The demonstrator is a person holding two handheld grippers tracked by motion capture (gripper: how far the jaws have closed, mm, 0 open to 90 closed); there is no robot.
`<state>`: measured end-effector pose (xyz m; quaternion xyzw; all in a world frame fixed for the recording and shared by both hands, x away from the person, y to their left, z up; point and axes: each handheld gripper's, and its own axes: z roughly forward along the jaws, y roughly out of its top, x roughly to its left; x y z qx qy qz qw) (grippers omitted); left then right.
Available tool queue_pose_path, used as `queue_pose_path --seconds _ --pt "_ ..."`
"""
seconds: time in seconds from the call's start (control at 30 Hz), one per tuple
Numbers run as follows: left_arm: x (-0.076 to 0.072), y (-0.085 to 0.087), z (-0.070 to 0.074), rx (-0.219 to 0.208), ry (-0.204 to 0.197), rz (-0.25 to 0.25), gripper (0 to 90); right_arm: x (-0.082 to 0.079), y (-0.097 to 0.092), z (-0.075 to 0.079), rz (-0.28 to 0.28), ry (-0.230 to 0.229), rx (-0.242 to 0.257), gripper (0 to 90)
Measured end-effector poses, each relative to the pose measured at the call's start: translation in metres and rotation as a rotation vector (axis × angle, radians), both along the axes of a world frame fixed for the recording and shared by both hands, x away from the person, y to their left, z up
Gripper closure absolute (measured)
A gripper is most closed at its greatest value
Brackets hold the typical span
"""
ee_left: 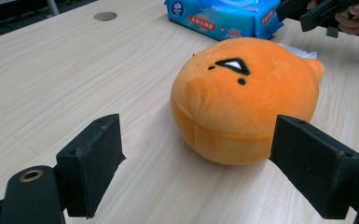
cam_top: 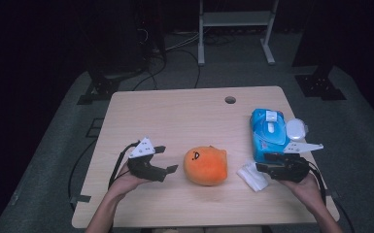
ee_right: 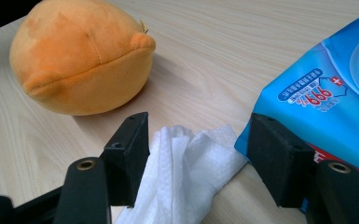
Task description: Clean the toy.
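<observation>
An orange plush toy (cam_top: 206, 165) with a black-and-white eye mark lies on the wooden table (cam_top: 175, 116) near its front. My left gripper (cam_top: 169, 158) is just left of it, open, jaws pointing at the plush (ee_left: 242, 102) with nothing between them (ee_left: 198, 135). My right gripper (cam_top: 262, 162) is to the plush's right, open, its jaws (ee_right: 200, 126) standing either side of a crumpled white wipe (ee_right: 186, 163) without pressing it. The wipe (cam_top: 252, 175) lies beside a blue pack of wet wipes (cam_top: 267, 133). The plush's back (ee_right: 79, 56) is seen beyond the right jaws.
A small white oval object (cam_top: 296, 128) lies at the pack's right edge. A round cable hole (cam_top: 230, 100) sits near the table's far edge. The blue pack (ee_right: 326, 102) is close against the right gripper's right jaw. Dark floor, cables and a metal stand lie beyond the table.
</observation>
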<state>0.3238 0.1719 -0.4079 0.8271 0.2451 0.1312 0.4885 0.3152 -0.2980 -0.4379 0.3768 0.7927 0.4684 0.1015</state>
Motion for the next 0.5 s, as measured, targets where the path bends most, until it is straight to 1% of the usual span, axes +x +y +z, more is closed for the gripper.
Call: queue_pose_path --seconds 0.47,0.5 --pt "-0.006 0.016 -0.01 0.003 0.024 0.028 15.6 -0.002 0.002 -0.001 0.008 0.003 -0.002 37.4" --pt "-0.007 0.018 -0.011 0.009 0.028 0.031 15.6 -0.002 0.002 -0.001 0.008 0.003 -0.002 37.4"
